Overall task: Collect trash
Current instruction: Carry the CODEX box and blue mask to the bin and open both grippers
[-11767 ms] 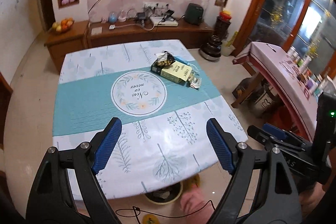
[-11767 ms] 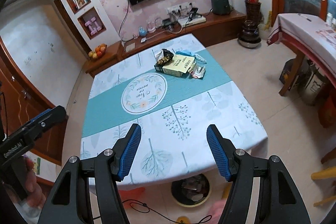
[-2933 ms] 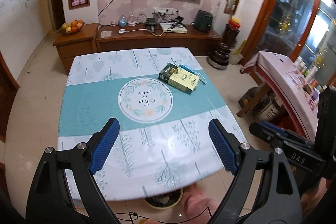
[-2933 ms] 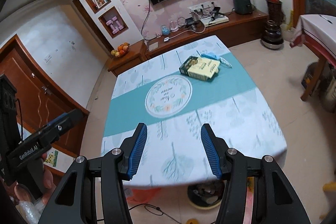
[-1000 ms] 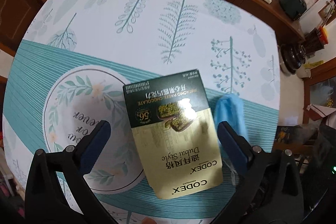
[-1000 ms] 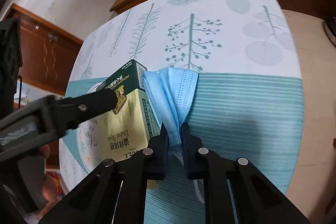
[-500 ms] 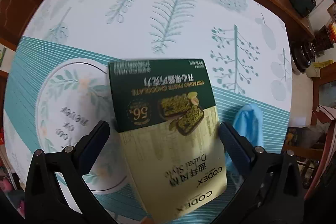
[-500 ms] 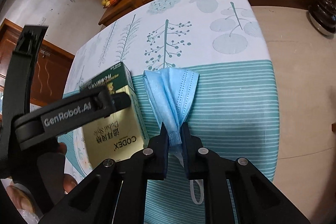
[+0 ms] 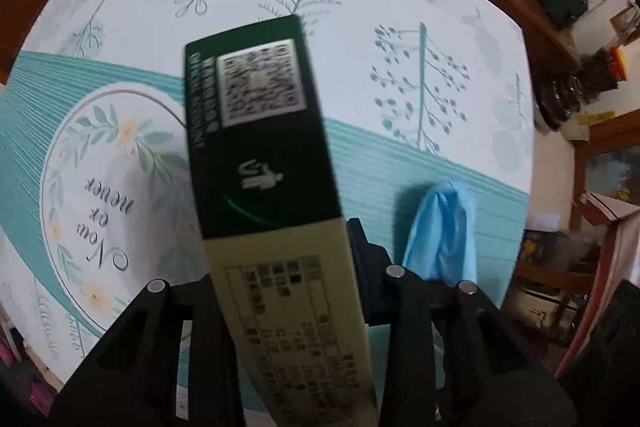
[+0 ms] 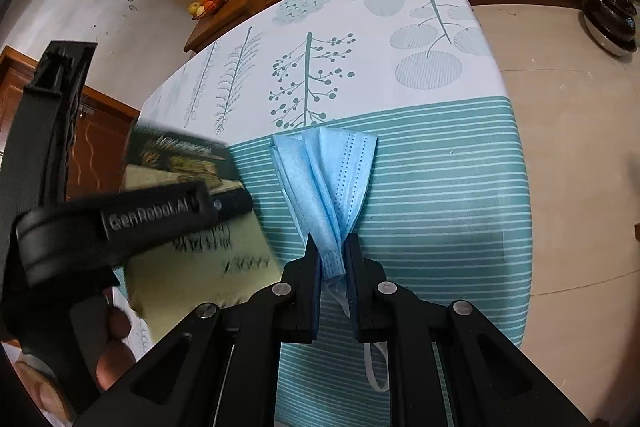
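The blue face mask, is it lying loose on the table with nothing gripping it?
No, the right gripper is shut on the pinched end of the blue face mask, whose folds fan out over the striped tablecloth.

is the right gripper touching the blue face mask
Touching. The right wrist view shows the right gripper shut on the bunched end of the blue face mask, both pads pressed against it.
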`<state>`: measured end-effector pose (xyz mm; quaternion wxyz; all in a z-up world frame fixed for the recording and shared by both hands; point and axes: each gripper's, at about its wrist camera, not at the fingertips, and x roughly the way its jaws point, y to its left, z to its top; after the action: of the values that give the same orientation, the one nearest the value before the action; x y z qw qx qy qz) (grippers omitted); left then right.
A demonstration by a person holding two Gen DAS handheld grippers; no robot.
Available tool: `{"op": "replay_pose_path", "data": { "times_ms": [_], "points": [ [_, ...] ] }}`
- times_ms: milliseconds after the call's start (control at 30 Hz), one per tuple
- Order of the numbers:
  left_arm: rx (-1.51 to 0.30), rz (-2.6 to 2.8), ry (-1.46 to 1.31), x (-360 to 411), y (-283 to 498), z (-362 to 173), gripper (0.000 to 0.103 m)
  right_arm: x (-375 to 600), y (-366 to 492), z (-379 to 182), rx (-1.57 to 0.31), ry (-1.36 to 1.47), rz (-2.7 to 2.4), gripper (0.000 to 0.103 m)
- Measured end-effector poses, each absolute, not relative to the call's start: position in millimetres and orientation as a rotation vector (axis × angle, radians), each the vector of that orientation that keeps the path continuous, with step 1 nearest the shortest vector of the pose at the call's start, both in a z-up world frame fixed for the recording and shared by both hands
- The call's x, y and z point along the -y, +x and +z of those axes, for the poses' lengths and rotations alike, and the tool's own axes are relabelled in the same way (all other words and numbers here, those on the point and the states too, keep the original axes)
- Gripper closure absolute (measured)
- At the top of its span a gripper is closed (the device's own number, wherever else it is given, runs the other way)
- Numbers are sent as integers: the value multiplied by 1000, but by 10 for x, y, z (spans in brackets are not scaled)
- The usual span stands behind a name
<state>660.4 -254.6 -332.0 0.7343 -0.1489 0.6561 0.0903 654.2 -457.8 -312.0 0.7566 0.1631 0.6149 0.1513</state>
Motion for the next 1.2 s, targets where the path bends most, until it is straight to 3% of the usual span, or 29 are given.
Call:
{"op": "replay_pose_path", "data": {
  "times_ms": [500,1200],
  "points": [
    [-1421,74,-252,1976,5375,-2848,75,4231,5754,-2741,-1316,333,371,92],
    [-1268,-378,-10,596,2926,-2064,75,2729,2537,-1838,-1133,483,114,92]
  ]
}}
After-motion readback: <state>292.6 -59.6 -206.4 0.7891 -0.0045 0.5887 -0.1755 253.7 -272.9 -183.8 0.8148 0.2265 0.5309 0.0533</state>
